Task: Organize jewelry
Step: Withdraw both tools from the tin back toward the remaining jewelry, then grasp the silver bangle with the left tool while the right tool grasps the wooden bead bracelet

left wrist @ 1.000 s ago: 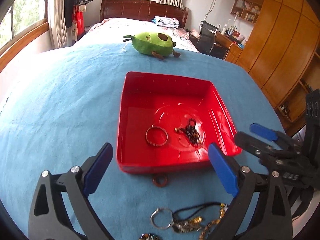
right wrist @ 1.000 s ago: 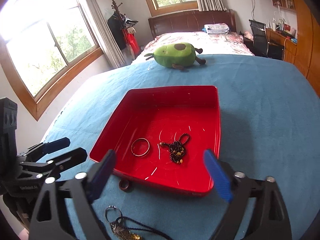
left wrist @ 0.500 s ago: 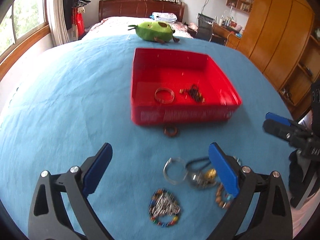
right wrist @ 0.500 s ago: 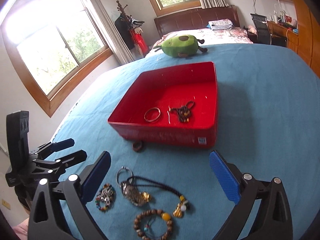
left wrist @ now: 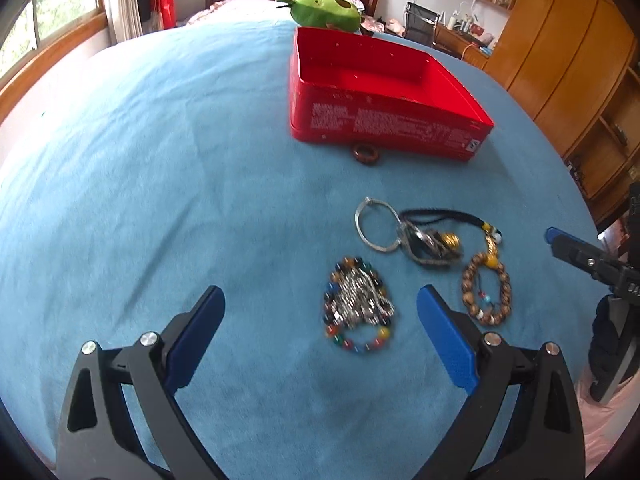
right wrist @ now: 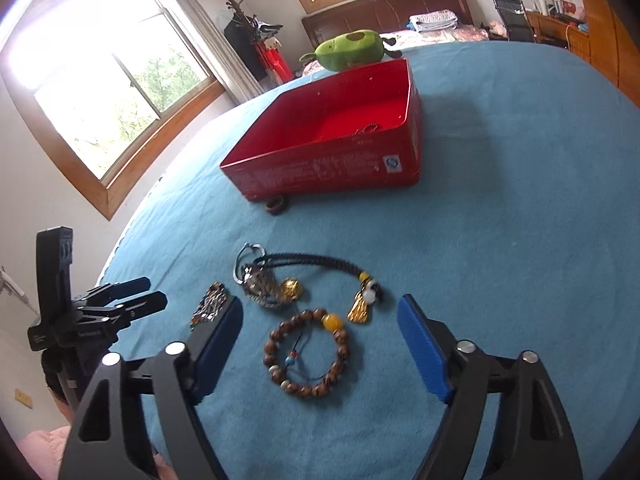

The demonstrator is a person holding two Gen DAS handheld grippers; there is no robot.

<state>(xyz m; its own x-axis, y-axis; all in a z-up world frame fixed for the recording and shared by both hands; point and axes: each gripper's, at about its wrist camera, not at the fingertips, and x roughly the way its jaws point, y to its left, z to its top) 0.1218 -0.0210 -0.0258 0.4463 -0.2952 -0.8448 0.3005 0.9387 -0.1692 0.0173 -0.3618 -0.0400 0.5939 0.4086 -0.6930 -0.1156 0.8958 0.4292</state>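
Note:
On the blue cloth lies loose jewelry: a multicoloured bead bracelet with silver charms [left wrist: 358, 310], a wooden bead bracelet [left wrist: 486, 292] [right wrist: 308, 354], a silver bangle [left wrist: 378, 226] and a black cord necklace with gold charms [left wrist: 436, 236] [right wrist: 304, 280]. A small brown ring [left wrist: 365, 155] [right wrist: 277, 205] rests against the red box [left wrist: 384, 120] [right wrist: 332, 168]. My left gripper [left wrist: 320, 320] is open above the cloth, the multicoloured bracelet between its fingers, untouched. My right gripper [right wrist: 320, 328] hangs over the wooden bracelet, its jaws closing, pads apart from the beads.
A green avocado plush [left wrist: 324, 10] [right wrist: 352, 50] sits behind the red box. A bed [right wrist: 436, 26], a window [right wrist: 108, 80] and wooden wardrobes [left wrist: 572, 60] ring the blue surface. The cloth's edge runs close to the left gripper [right wrist: 116, 304] in the right wrist view.
Both grippers pulled back from over the red box and came down toward the loose jewelry. The right gripper's fingers stand closer together than before.

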